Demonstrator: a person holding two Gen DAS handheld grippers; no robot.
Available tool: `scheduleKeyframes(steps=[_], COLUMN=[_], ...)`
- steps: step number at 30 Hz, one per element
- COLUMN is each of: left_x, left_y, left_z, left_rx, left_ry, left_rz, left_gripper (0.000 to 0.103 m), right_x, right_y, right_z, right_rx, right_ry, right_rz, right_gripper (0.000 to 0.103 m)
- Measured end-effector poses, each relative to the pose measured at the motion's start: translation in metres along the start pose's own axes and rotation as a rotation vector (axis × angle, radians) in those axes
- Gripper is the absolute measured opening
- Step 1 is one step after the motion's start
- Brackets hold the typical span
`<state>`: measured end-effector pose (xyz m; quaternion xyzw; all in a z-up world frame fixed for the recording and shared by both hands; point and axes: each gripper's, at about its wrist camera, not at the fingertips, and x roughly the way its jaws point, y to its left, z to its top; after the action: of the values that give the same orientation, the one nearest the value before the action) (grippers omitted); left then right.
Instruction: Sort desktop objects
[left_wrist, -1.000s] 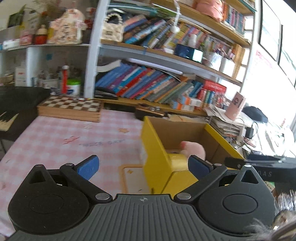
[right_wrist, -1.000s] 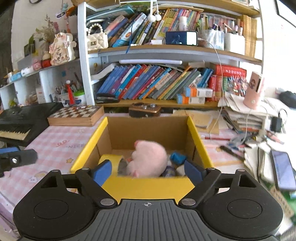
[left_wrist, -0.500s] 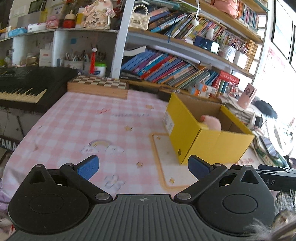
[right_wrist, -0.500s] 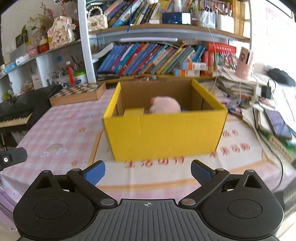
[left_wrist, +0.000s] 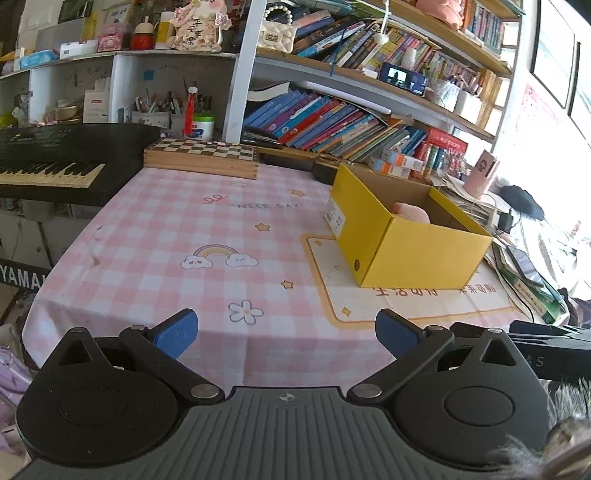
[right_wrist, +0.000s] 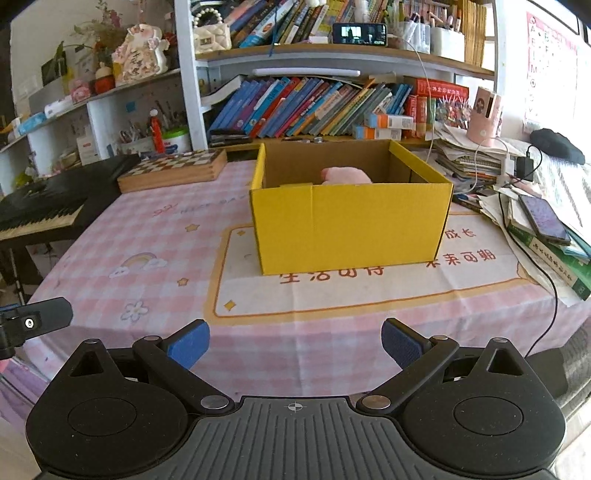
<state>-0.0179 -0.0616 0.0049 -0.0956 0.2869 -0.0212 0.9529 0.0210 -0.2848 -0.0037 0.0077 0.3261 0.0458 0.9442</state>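
Note:
A yellow cardboard box (right_wrist: 351, 225) stands on the pink checked tablecloth (right_wrist: 155, 236), also in the left wrist view (left_wrist: 413, 251). A pink plush toy (right_wrist: 345, 174) lies inside it; only its top shows, also in the left wrist view (left_wrist: 412, 212). Other contents are hidden by the box walls. My left gripper (left_wrist: 286, 334) is open and empty, at the table's near edge, well back from the box. My right gripper (right_wrist: 295, 341) is open and empty, also back at the near edge, facing the box's front wall.
A wooden chessboard box (right_wrist: 173, 170) lies at the back left. A black keyboard (left_wrist: 55, 166) stands left of the table. Stacked books, papers, a phone (right_wrist: 543, 219) and cables crowd the right edge. Bookshelves (right_wrist: 314, 103) rise behind.
Both grippers have pulled back from the box toward the table's near edge. The box and the plush toy stay in place. Both grippers remain open.

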Motion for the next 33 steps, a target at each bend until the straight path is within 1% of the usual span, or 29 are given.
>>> scheduleKeyframes(steps=[6,14,23,33], left_x=[-0.006,-0.006,-0.004,0.001], left_y=[0.005,0.013,0.014,0.013], left_z=[-0.007,-0.011,-0.011,-0.011], left_rx=[-0.004,-0.038,-0.015,-0.004], left_ry=[0.019,0.037,0.044,0.082], left_rz=[-0.034,-0.042,-0.045,-0.038], left_gripper=[0.103,0.103,0.103,0.103], right_x=[-0.010,-0.014,-0.015,-0.013], right_y=[0.010,0.012,0.016,0.020], right_z=[-0.007,-0.010,-0.010,-0.011], right_rx=[-0.015,-0.013,-0.008,-0.008], right_ry=[-0.002,-0.001,-0.003,0.005], right_rz=[0.004,0.000,-0.003,-0.003], right_gripper=[0.101,0.101,0.101,0.101])
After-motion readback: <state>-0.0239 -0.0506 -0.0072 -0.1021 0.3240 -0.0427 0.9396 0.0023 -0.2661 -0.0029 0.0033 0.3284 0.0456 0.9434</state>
